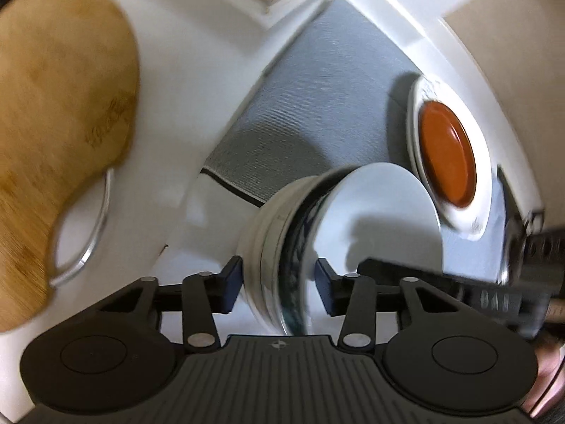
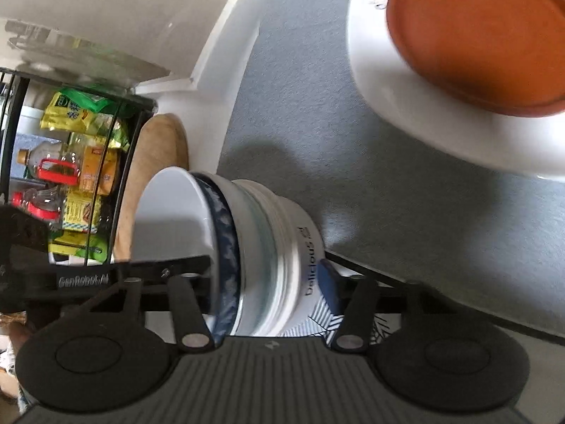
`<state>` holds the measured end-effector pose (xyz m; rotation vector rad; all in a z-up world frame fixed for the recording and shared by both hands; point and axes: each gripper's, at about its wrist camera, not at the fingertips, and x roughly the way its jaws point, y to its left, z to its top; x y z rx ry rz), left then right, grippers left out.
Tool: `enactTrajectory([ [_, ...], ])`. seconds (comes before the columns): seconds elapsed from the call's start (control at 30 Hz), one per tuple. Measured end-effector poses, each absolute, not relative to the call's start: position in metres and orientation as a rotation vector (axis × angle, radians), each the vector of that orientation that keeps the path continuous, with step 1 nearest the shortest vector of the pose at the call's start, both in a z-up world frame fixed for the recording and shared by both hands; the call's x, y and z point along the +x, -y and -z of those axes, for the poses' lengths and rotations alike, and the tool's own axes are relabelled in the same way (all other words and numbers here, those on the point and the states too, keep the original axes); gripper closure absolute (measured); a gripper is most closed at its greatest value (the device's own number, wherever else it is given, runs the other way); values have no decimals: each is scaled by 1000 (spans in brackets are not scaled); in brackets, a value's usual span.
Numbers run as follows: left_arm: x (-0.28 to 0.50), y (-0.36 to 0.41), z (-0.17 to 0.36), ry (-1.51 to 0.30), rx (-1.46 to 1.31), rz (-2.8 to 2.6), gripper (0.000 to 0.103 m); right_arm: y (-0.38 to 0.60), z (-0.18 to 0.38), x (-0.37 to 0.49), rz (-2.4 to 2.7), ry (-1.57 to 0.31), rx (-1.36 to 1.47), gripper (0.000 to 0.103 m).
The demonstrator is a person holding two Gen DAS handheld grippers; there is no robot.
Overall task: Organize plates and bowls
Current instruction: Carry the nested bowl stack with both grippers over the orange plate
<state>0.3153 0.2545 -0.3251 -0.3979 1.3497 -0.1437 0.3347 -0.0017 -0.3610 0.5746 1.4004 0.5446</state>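
The left gripper [image 1: 279,284] and right gripper [image 2: 268,288] each pinch the stack of bowls [image 1: 300,243], which lies tipped sideways between them over the grey mat [image 1: 317,99]. Far right, an orange plate [image 1: 446,152] sits on a white plate [image 1: 459,208], its rim cut off. A blurred wooden board [image 1: 53,123] lies left.

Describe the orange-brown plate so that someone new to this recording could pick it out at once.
Start from the grey mat on the white counter. Away from the stack of bowls held between both grippers, a large white plate lies on the mat. The orange-brown plate sits on top of it: smaller, and the only dish here that is not white.
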Motion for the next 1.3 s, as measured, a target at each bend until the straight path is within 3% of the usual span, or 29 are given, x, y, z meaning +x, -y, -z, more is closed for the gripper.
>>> enactTrajectory([
  [0.1,309,-238,312,-1328,-277,147,61,4,356,330,-532,-1384,556,67],
  [0.23,306,-228,309,-1311,-232,137,61,8,351,326,-521,-1367,551,71],
  [0.73,313,-232,314,-1365,-335,181,62,24,334,323,-498,-1330,552,71],
  [1.3,344,-183,281,-1342,-254,272,61,65,298,340,-442,-1255,580,70],
])
